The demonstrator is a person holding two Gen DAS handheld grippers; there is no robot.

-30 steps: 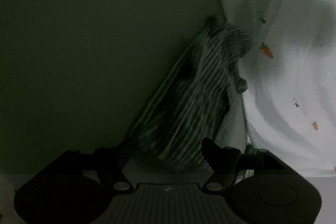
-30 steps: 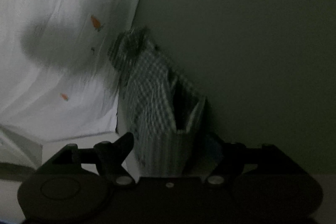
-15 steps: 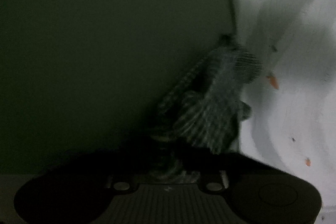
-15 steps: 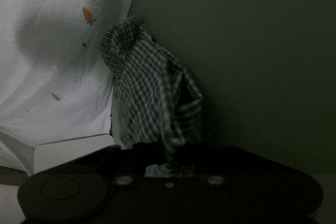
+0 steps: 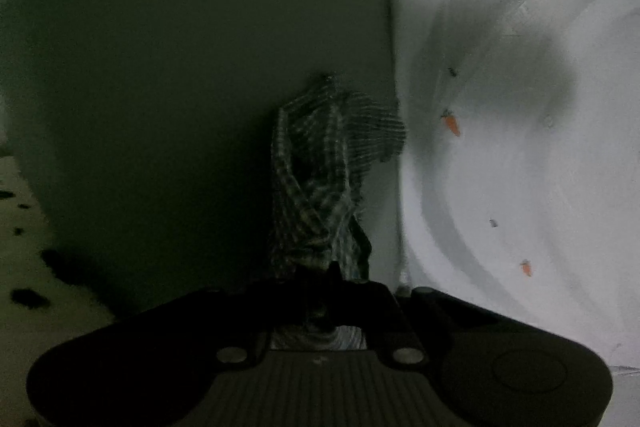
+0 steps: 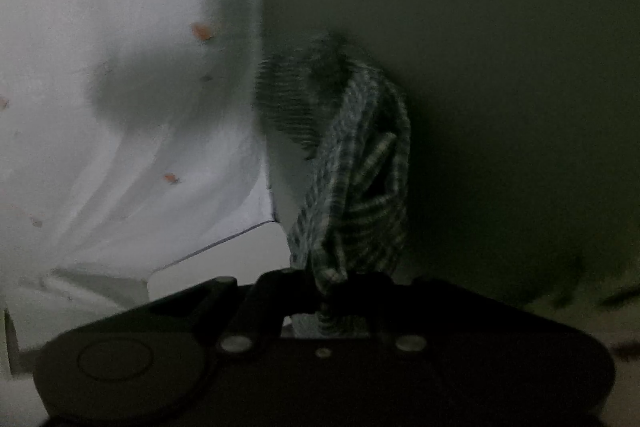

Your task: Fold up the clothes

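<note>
A dark checked garment [image 5: 320, 163] hangs bunched and twisted in front of my left gripper [image 5: 326, 275], whose fingers are shut on a fold of its near edge. In the right wrist view the same checked garment [image 6: 360, 163] droops in folds from my right gripper [image 6: 328, 279], also shut on its edge. The cloth's far end still rests on the dark olive surface [image 5: 180, 67] beside a white sheet. The pinched parts are hidden in shadow between the fingers.
A white sheet printed with small orange carrots [image 5: 520, 147] [image 6: 100, 107] lies beside the garment, wrinkled. A white flat edge [image 6: 220, 259] shows below it. The dull olive surface [image 6: 500, 87] fills the other side. Speckled floor [image 5: 20, 247] shows at the left rim.
Both grippers went from open around the garment's edge to shut on it. They then rose, so the cloth lifted off the surface and now hangs bunched.
</note>
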